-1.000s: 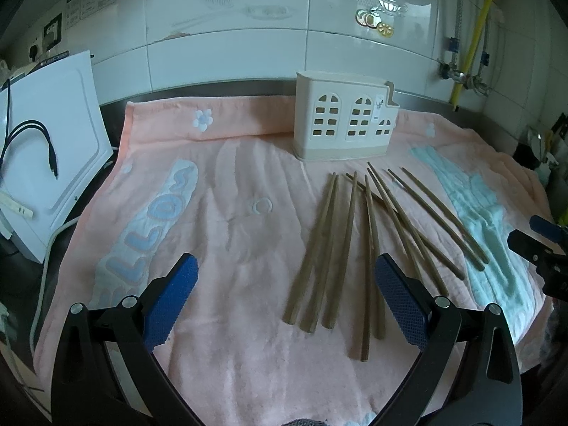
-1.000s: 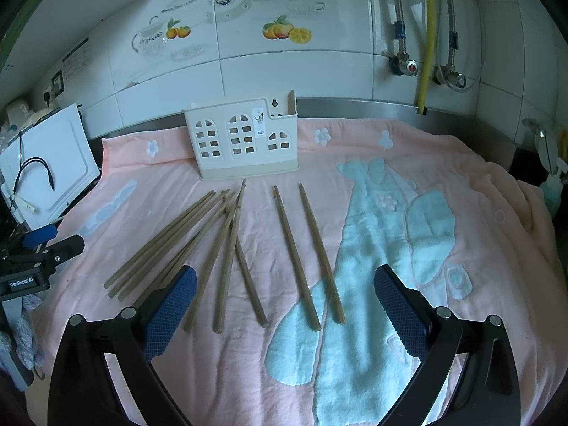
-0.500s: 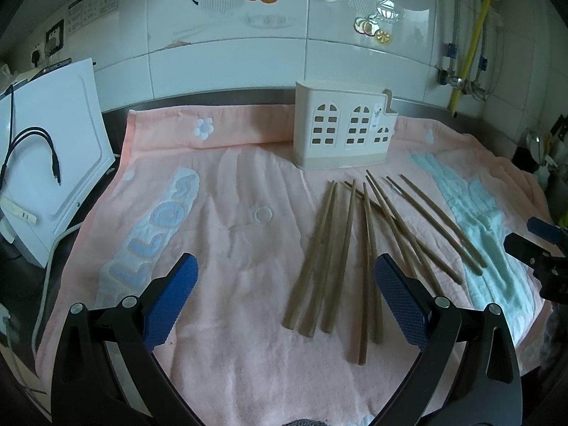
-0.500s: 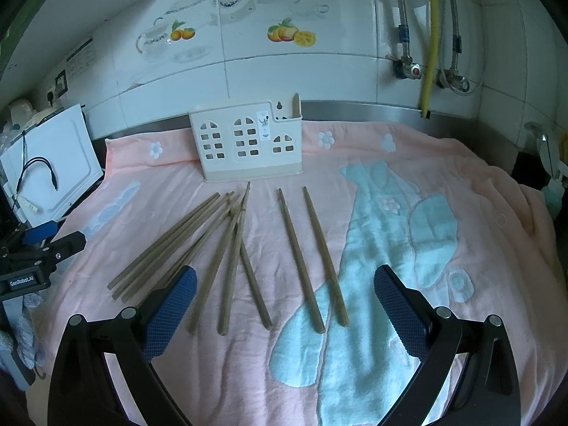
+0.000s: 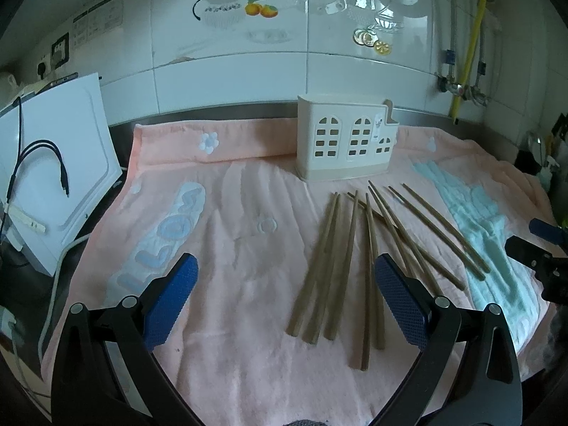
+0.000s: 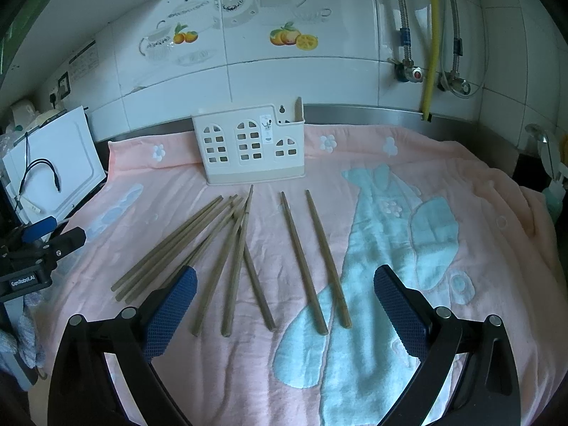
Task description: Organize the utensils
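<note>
Little changed over the last second: both views drifted only slightly. On the left, left gripper (image 5: pixel 282 294) hovers with jaws apart and empty, still short of the chopsticks (image 5: pixel 340 255) fanned on the pink towel (image 5: pixel 230 355) before the holder (image 5: pixel 344 149). On the right, right gripper (image 6: pixel 284 301) likewise spread, empty. No chopstick picked up yet

Chopsticks (image 6: pixel 245 248) fanned on towel (image 6: pixel 461 301); holder (image 6: pixel 250 149) behind at 12 o'clock; board (image 6: pixel 56 163) at 9 o'clock.
</note>
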A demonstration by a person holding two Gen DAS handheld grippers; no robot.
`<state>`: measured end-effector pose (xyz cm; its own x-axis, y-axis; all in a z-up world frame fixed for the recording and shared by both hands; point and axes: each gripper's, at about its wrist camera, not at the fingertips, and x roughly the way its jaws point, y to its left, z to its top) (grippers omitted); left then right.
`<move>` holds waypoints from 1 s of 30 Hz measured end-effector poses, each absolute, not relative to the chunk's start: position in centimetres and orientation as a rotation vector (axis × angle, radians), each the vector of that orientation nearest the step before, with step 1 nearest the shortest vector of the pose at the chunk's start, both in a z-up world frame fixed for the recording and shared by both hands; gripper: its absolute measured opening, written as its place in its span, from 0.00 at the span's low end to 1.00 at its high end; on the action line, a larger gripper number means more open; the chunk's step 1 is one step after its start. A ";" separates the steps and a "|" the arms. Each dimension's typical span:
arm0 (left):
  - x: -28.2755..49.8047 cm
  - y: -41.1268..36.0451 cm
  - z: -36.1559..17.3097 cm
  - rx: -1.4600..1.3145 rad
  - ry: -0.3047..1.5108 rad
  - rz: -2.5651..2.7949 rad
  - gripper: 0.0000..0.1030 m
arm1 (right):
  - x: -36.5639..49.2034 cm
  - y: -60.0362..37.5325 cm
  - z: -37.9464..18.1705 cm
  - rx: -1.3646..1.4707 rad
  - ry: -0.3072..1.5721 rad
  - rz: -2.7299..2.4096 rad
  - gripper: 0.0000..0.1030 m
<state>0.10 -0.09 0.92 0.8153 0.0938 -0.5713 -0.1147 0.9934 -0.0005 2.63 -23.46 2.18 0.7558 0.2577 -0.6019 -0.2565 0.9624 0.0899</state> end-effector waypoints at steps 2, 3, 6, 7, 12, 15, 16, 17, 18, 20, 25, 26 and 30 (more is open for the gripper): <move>0.1 -0.2 0.9 -0.029 0.607 0.114 0.95 | 2.6 -23.4 2.2 0.002 0.655 0.279 0.94; 0.1 -0.2 0.7 -0.022 0.607 0.117 0.95 | 2.6 -23.4 2.2 0.003 0.656 0.280 0.94; 0.2 -0.2 0.5 -0.020 0.611 0.121 0.94 | 2.6 -23.5 2.2 0.006 0.656 0.279 0.94; 0.3 0.0 0.4 -0.021 0.610 0.127 0.94 | 2.6 -23.5 2.2 0.008 0.656 0.278 0.94; 0.5 0.3 0.0 -0.016 0.619 0.121 0.91 | 2.7 -23.8 2.0 0.015 0.659 0.277 0.93; 0.8 0.2 -0.5 -0.006 0.635 0.118 0.86 | 2.8 -24.0 1.7 0.016 0.666 0.275 0.93; 0.8 0.3 -0.7 -0.002 0.639 0.118 0.83 | 2.9 -24.0 1.6 0.016 0.668 0.276 0.93; 0.9 0.3 -0.9 0.001 0.645 0.114 0.80 | 2.9 -24.0 1.5 0.015 0.669 0.277 0.93; 1.0 0.3 -1.0 0.001 0.650 0.108 0.79 | 3.0 -24.0 1.4 0.013 0.671 0.275 0.93; 1.2 0.3 -1.6 -0.001 0.666 0.088 0.72 | 3.1 -24.2 1.3 0.014 0.674 0.274 0.93; 2.2 0.0 -2.8 -0.010 0.712 0.031 0.58 | 3.6 -24.4 0.7 0.010 0.682 0.271 0.93; 2.4 0.0 -3.1 -0.011 0.719 0.024 0.56 | 3.7 -24.4 0.5 0.008 0.687 0.271 0.92; 3.4 -0.1 -4.0 -0.018 0.752 -0.022 0.51 | 4.2 -24.7 -0.2 0.019 0.710 0.278 0.80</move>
